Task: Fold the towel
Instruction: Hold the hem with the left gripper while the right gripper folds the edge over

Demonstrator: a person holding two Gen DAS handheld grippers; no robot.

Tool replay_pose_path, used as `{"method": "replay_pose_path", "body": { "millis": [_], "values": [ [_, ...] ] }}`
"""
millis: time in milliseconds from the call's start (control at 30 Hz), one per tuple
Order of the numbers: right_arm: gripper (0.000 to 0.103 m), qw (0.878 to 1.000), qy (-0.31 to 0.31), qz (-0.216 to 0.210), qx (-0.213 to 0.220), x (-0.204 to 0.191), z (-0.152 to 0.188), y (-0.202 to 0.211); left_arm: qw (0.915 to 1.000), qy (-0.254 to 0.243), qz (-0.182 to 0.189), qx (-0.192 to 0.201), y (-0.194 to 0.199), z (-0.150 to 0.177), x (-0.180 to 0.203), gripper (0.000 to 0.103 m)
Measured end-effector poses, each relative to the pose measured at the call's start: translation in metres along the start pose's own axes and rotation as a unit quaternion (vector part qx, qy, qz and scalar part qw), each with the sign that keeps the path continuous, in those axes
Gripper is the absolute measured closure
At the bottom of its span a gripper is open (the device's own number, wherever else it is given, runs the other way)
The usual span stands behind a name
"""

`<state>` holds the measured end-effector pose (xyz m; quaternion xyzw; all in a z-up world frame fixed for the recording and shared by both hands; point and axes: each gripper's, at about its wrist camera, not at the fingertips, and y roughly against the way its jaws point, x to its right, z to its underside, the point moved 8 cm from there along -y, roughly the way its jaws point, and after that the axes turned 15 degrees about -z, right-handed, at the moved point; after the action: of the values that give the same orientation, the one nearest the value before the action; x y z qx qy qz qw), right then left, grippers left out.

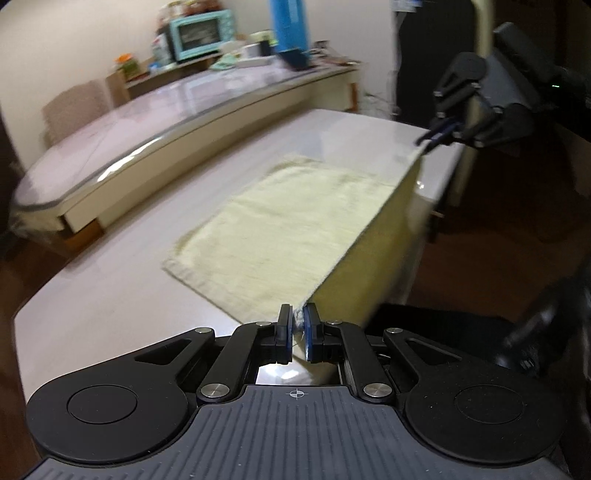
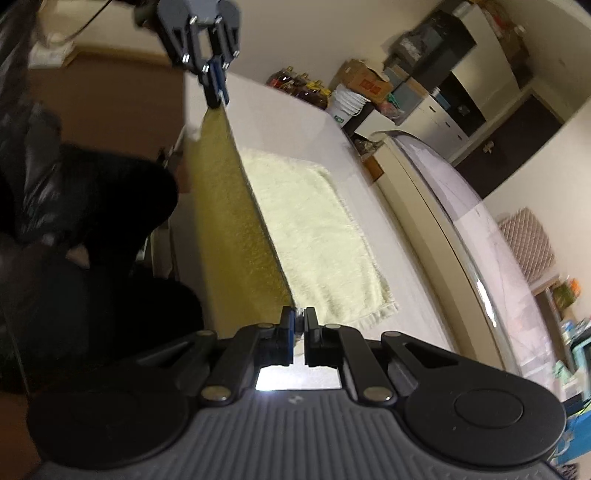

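Observation:
A pale yellow towel (image 1: pixel 280 229) lies partly on the white table (image 1: pixel 110 295), with its near edge lifted and stretched taut between my two grippers. My left gripper (image 1: pixel 298 325) is shut on one towel corner. My right gripper (image 1: pixel 430 138) shows at the upper right of the left wrist view, shut on the other corner. In the right wrist view the towel (image 2: pixel 314 229) spreads over the table (image 2: pixel 369 221); my right gripper (image 2: pixel 300 325) pinches its corner, and my left gripper (image 2: pixel 218 94) holds the far corner at the top. The lifted part hangs down past the table edge.
A second long table with a glass top (image 1: pixel 166 110) stands beyond the white one. A teal toaster oven (image 1: pixel 201 33) and a blue bottle (image 1: pixel 290 29) sit at its far end. Cabinets, a white bucket (image 2: pixel 349 103) and boxes line the wall. Dark clothing (image 2: pixel 74 221) is at left.

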<state>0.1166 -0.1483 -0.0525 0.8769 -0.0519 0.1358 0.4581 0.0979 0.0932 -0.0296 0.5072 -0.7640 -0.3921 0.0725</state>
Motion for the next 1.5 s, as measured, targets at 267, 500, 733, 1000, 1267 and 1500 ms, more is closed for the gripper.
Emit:
{"method": "replay_pose_path", "body": {
  "millis": [267,500,733,1000,1267,1500],
  "values": [
    [0.098,0.994,-0.079,-0.075,0.007,0.065,-0.002,-0.02,0.9964,0.047,0.048,-0.052,-0.044,-0.028,-0.044,0.097],
    [0.098,0.983,-0.134,-0.129,0.008,0.11,-0.001,-0.039,0.9917,0.056,0.08,-0.084,-0.082,-0.038,-0.069,0.097],
    [0.098,0.969,-0.183,-0.166,0.017,0.144,0.002,-0.052,0.9878,0.068,0.101,-0.096,-0.106,-0.045,-0.086,0.097],
    [0.098,0.95,-0.236,-0.201,0.029,0.169,0.015,-0.057,0.9868,0.063,0.104,-0.107,-0.124,-0.052,-0.098,0.097],
    [0.098,0.945,-0.258,-0.202,0.025,0.179,0.03,-0.055,0.9868,0.066,0.096,-0.112,-0.136,-0.056,-0.107,0.097],
    [0.098,0.936,-0.283,-0.206,0.028,0.181,0.038,-0.053,0.9875,0.059,0.086,-0.118,-0.142,-0.058,-0.108,0.096]
  ]
}}
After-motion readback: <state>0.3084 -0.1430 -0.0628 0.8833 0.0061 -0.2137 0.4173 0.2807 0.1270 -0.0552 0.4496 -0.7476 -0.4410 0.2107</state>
